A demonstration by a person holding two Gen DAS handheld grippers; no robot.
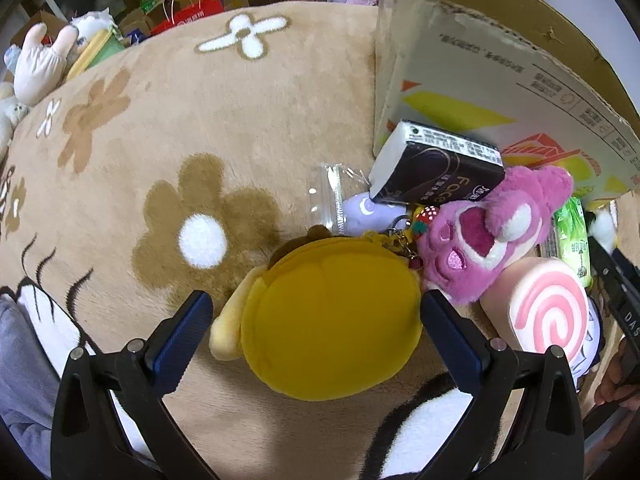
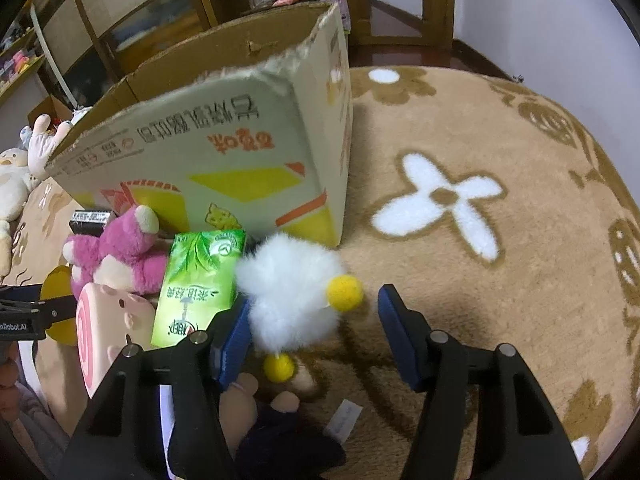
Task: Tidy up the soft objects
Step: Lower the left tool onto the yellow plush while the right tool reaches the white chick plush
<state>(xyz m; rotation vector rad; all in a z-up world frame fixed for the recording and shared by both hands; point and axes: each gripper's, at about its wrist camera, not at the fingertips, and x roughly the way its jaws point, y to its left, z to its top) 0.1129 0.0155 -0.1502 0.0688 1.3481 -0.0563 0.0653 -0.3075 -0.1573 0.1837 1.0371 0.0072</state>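
Note:
A yellow plush pouch (image 1: pixel 332 316) lies on the tan flower rug between the open jaws of my left gripper (image 1: pixel 316 312); the fingers stand either side of it, not closed. Behind it are a pink plush bear (image 1: pixel 492 236), a black tissue pack (image 1: pixel 440 168), a small purple plush (image 1: pixel 368 212) and a pink swirl roll cushion (image 1: pixel 548 316). My right gripper (image 2: pixel 316 324) is open around a white fluffy toy (image 2: pixel 292 292) with yellow balls. A green tissue pack (image 2: pixel 200 284), the pink bear (image 2: pixel 120 252) and the swirl cushion (image 2: pixel 108 324) lie to its left.
A tall cardboard box (image 2: pixel 224 152) stands open-topped behind the pile; it also shows in the left wrist view (image 1: pixel 480 64). A dark blue plush (image 2: pixel 280 432) lies under my right gripper. Stuffed toys (image 1: pixel 40 64) and bags sit beyond the rug's far left edge.

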